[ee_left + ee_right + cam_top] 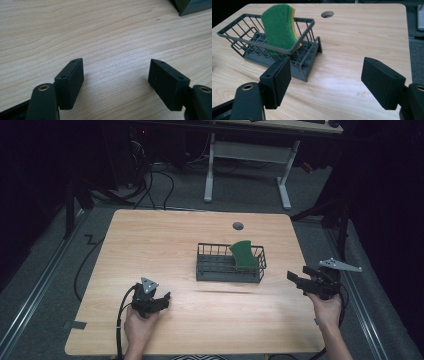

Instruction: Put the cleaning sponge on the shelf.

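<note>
Left tool (116, 75): jaws spread wide, empty, low over bare tabletop (100, 32).
Right tool (325, 80): jaws spread wide, empty; sponge (280, 27) in rack (304, 67) at 10 o'clock.

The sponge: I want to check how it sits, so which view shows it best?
The right gripper view: the sponge is close, standing on edge in the wire basket, leaning on the rim, its green face and yellow layer clear. The high view shows it small and plain green. The left gripper view catches a basket corner.
</note>
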A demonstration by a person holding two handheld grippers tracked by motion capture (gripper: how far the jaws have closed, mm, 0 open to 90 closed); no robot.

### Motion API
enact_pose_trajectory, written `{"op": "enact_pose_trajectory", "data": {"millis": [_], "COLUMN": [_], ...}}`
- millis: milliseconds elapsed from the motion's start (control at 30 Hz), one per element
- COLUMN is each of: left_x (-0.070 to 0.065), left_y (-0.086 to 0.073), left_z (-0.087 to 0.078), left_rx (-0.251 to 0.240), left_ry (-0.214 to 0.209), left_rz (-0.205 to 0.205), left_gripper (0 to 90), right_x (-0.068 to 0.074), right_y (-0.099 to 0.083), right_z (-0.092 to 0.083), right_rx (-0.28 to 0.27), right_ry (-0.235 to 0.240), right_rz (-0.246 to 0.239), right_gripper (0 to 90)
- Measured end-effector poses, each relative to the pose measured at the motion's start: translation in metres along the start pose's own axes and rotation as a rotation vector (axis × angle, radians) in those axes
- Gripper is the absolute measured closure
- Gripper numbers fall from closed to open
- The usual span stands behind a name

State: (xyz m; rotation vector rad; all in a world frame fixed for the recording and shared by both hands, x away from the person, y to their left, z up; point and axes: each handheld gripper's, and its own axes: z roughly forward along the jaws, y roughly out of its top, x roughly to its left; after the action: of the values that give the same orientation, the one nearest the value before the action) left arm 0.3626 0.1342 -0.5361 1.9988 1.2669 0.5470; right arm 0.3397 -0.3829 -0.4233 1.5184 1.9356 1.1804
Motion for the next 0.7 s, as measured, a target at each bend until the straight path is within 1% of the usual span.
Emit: {"op": "enact_pose_trajectory", "data": {"millis": [167,267,467,700], "left_x": [0.0,0.0,0.0,0.0], "left_y": [0.0,0.0,0.0,0.0], "left_z": [0.0,0.0,0.0,0.0], "left_rx": [0.0,-0.001,0.0,0.0], "left_ry": [0.0,0.001,0.001,0.001], "left_rz": [-0.001,-0.001,-0.001,-0.001], "left_gripper": [29.1,29.1,29.1,29.1], "right_x": [-0.008,-0.012,-0.017,-0.019], "right_y": [-0.015,-0.023,-0.036,-0.05], "right_z": [-0.003,-0.003,0.0,0.006], "right_rx": [-0.005,-0.011,-0.004,-0.005], "right_ry": [-0.003,-0.004,-0.01,-0.001], "right_rz": [0.041,0.056,0.068,0.09], "right_gripper": [24.6,24.9,25.4,26.7]}}
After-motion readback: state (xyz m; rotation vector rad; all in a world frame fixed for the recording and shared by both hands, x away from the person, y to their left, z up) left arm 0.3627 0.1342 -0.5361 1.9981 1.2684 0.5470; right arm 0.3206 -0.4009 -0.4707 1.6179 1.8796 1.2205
